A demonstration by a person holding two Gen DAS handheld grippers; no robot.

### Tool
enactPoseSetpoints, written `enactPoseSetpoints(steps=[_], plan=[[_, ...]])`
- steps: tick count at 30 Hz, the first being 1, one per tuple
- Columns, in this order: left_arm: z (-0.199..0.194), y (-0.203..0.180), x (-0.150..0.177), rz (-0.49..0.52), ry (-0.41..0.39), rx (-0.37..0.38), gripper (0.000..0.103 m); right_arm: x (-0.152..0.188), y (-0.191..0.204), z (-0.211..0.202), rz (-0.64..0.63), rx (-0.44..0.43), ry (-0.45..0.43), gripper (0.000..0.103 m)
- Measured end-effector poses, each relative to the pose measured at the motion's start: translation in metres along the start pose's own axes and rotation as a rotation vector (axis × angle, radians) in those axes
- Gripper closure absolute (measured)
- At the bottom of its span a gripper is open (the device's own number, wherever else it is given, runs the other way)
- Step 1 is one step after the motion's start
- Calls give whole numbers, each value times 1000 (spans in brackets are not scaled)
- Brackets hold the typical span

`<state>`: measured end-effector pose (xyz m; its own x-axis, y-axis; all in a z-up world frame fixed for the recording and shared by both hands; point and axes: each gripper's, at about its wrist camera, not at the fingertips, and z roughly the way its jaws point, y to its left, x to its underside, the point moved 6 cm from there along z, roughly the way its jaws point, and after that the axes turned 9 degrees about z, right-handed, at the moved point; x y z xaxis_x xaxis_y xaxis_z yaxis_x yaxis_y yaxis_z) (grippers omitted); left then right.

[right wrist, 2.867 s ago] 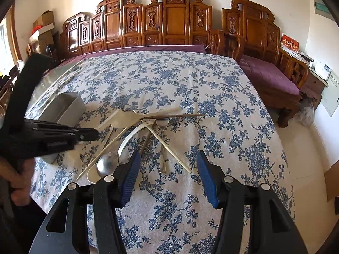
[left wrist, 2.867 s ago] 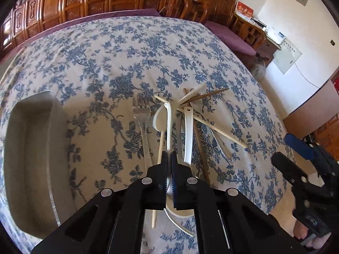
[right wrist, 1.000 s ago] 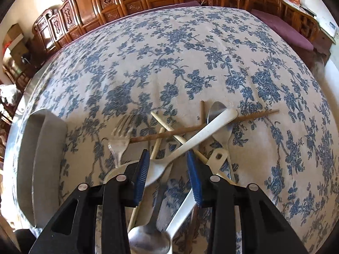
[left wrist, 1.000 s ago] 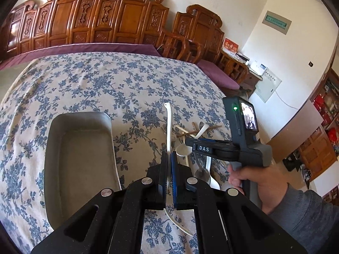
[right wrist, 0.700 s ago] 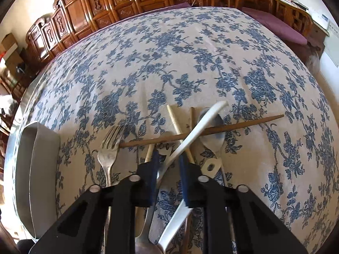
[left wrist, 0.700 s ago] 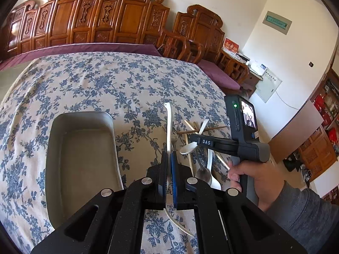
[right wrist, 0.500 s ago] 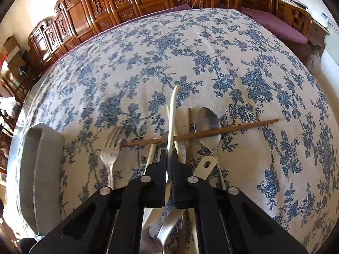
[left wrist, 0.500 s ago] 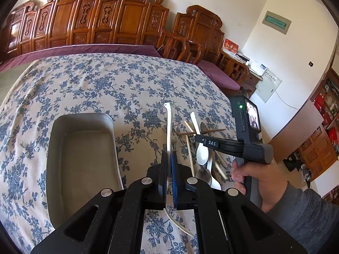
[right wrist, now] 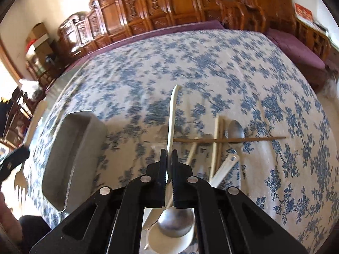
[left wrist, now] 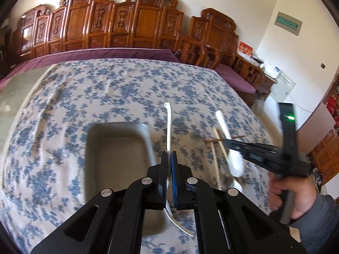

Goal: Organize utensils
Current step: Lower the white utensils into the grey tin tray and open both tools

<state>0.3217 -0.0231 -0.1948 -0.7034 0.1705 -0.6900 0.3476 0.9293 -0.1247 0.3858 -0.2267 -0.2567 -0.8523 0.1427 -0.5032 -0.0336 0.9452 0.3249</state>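
Left wrist view has the left gripper (left wrist: 168, 160) clamped on a curved white plastic utensil (left wrist: 168, 127) above the grey rectangular tray (left wrist: 114, 148), while the right gripper (right wrist: 168, 160) pinches a white long-handled spoon (right wrist: 172, 114) (raised over the utensil pile (right wrist: 220, 148)).

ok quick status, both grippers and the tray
Left gripper shut on white fork above gray tray. Right gripper shut on white spoon, lifted. Tray looks empty; pile remains.
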Motion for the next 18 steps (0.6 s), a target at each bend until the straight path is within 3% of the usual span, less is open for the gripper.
enactPoseSetpoints(steps=[10,18], plan=[[35,44,22,-13,113,-111,101,12,58,-6,-90,-101,-2,97],[59,63,42,-39,193,-131,101,27,106,-3,-174,-147,15,97]])
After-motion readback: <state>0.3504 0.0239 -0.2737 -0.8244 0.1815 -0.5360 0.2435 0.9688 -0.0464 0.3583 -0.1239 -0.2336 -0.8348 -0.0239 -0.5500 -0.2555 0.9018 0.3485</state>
